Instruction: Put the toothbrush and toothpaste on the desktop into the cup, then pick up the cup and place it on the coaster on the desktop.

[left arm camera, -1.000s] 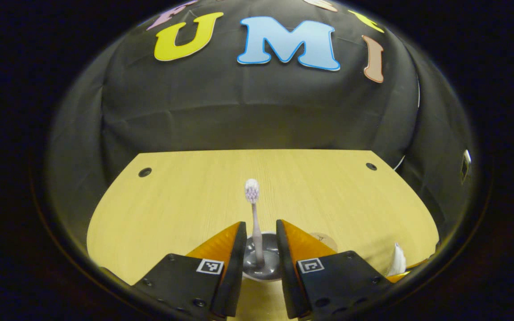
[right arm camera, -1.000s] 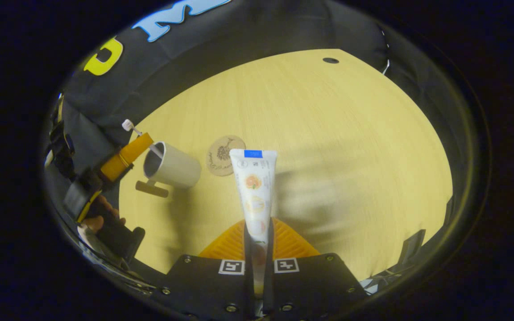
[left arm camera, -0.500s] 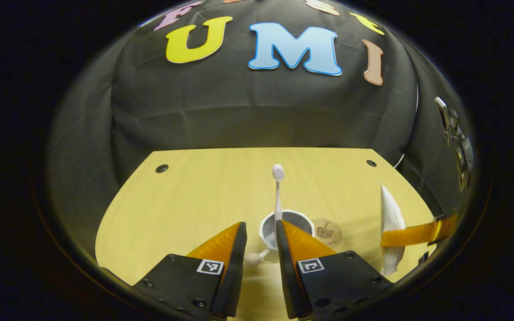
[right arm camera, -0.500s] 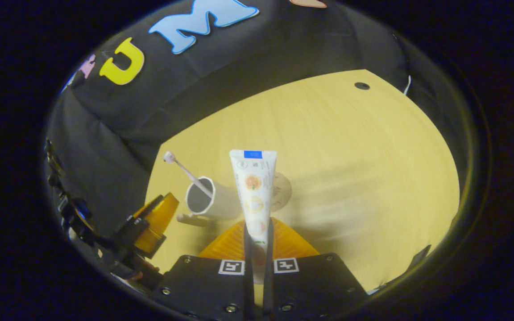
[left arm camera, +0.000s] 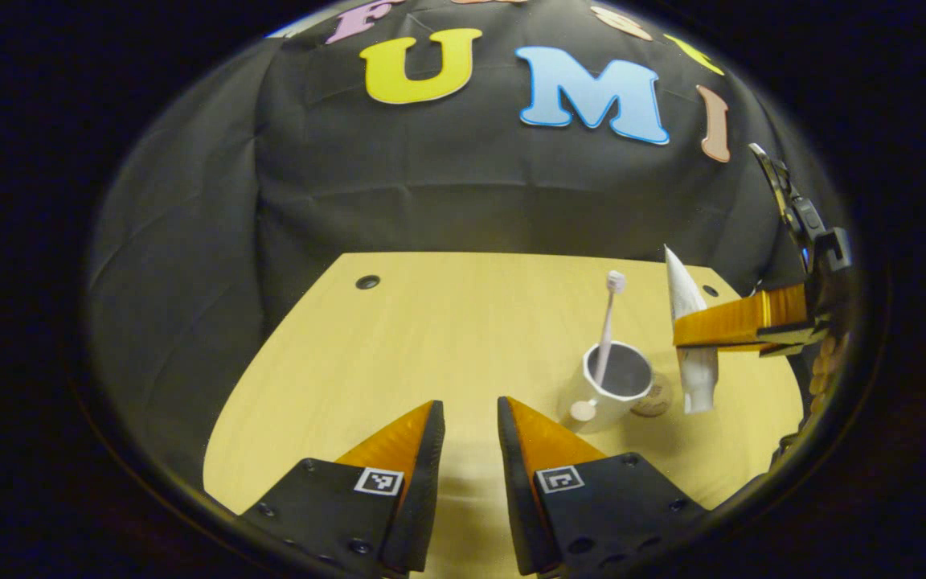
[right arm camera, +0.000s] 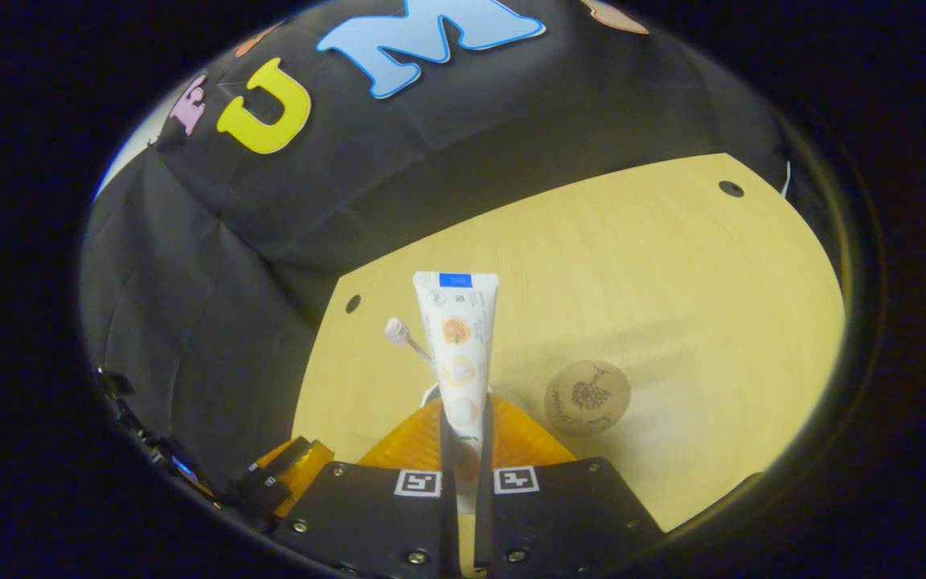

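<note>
Gripping the toothpaste [right arm camera: 458,346], the right gripper [right arm camera: 463,450] has both fingers pressed flat against the lower part of the tube, which stands upright between them with its flat crimped end uppermost. Seen from the left gripper view, that same gripper [left arm camera: 740,326] holds the tube [left arm camera: 686,334] in the air just to the right of the cup [left arm camera: 614,386] and a little higher than its rim; the tube's lower end is not inside the cup.

In the right gripper view, the cup's rim is barely visible behind the tube; the toothbrush [right arm camera: 403,338] leans out to the left of it, bristle head up. The coaster [right arm camera: 587,397] lies flat on the counter [right arm camera: 632,265] to the right of the tube, nothing on it.

The left gripper [left arm camera: 471,426] is empty, its fingers parted with bare counter [left arm camera: 431,338] showing between them. It hangs above the near part of the counter, well apart from the cup, which stands farther off to the right.

The cup stands upright with the toothbrush [left arm camera: 606,322] inside it, handle down. The coaster [left arm camera: 656,398] sits just beside the cup on its right, partly hidden behind it.
</note>
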